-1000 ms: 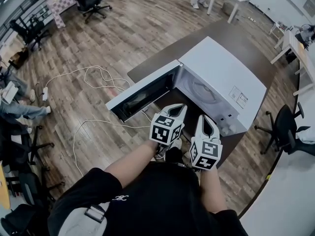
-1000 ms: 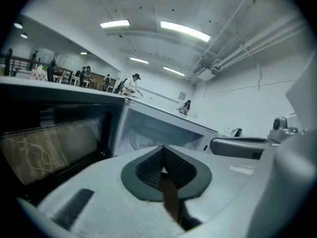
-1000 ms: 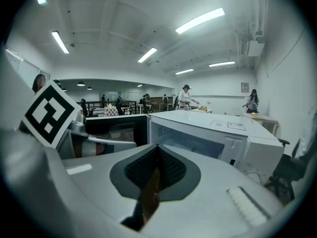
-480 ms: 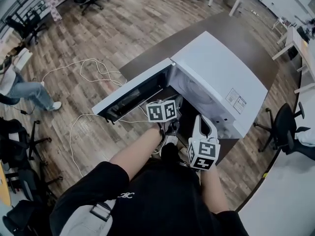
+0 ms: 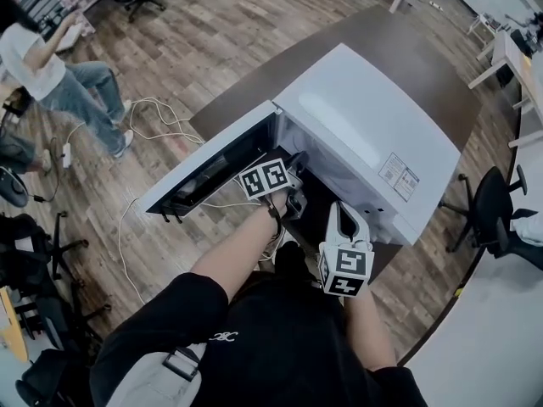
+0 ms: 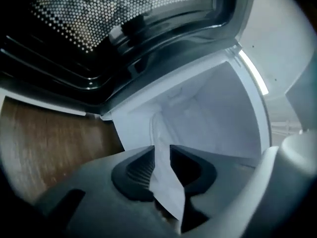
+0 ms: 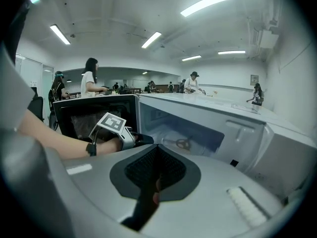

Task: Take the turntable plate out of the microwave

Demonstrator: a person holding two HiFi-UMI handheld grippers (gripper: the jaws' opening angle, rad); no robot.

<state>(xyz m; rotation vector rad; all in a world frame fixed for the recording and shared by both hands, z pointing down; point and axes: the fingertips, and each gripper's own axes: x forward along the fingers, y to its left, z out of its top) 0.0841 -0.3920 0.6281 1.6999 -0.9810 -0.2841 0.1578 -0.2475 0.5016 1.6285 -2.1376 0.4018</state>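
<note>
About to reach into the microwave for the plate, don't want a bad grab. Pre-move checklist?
1. Door open: ok.
2. Left gripper at cavity mouth: ok.
3. Its jaws apart, just been opening, nothing between them: ok.
4. Plate spotted inside: cannot tell; only a hub shows on the floor.
5. Right gripper shut, empty, outside the microwave: ok.

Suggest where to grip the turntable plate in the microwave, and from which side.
Probably its near rim, coming in level through the open front: the turntable plate lies flat on the microwave floor, walled in on every other side. Pinch above and below the edge.
</note>
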